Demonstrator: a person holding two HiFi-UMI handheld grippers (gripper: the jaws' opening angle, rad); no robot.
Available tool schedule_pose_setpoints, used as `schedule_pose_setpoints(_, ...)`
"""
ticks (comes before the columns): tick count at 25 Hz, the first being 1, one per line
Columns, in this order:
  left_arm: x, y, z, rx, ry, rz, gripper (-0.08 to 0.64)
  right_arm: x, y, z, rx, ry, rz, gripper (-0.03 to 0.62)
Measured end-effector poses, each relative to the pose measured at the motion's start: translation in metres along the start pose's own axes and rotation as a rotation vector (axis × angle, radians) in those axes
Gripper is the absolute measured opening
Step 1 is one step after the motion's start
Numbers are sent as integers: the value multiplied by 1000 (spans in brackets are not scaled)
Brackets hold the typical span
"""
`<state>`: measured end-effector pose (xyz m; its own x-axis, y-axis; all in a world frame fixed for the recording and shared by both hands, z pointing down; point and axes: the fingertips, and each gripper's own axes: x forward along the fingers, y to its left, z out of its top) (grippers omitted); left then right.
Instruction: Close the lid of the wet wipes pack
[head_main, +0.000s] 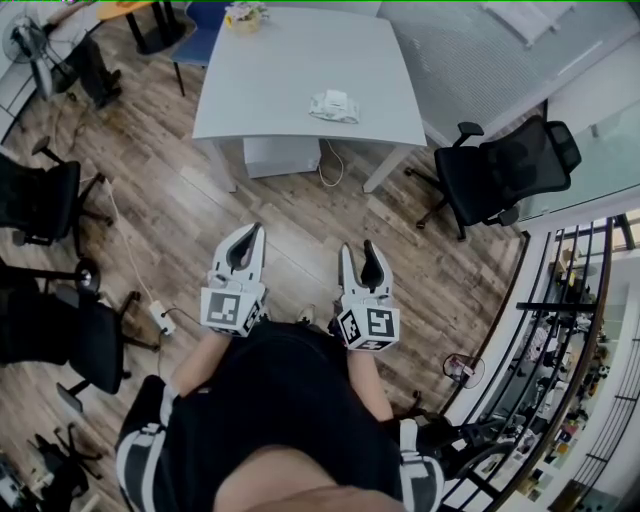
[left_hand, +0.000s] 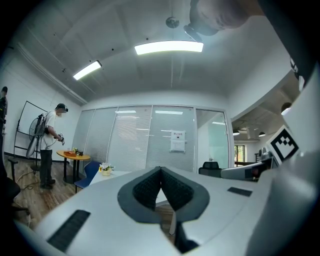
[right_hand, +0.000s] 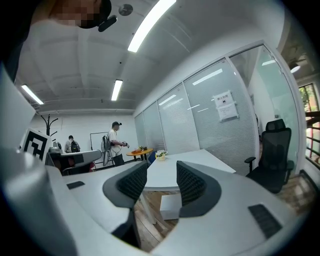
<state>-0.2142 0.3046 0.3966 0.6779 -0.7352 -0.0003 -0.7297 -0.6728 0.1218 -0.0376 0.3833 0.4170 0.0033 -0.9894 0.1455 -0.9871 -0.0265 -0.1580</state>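
Observation:
The wet wipes pack (head_main: 335, 105), white and crumpled, lies on the white table (head_main: 290, 80) well ahead of me, towards its right front edge. I cannot make out how its lid stands at this distance. Both grippers hang over the wooden floor, far short of the table. My left gripper (head_main: 252, 235) (left_hand: 160, 170) is shut, its dark pads touching with nothing between them. My right gripper (head_main: 358, 248) (right_hand: 161, 167) is open and empty, pointing at the table (right_hand: 195, 165). The pack does not show in either gripper view.
A small flower pot (head_main: 243, 15) (right_hand: 160, 155) stands at the table's far edge. A white box (head_main: 282, 155) sits under the table. A black office chair (head_main: 505, 170) is at the right, more chairs (head_main: 40, 200) at the left. A power strip (head_main: 163, 318) lies on the floor. People stand by an orange table (left_hand: 72, 156).

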Motion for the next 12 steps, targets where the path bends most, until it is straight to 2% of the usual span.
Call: schedule_pose_setpoints(12, 1, 34, -14, -31, 27, -49, 21, 23, 25, -12, 37, 6, -32, 189)
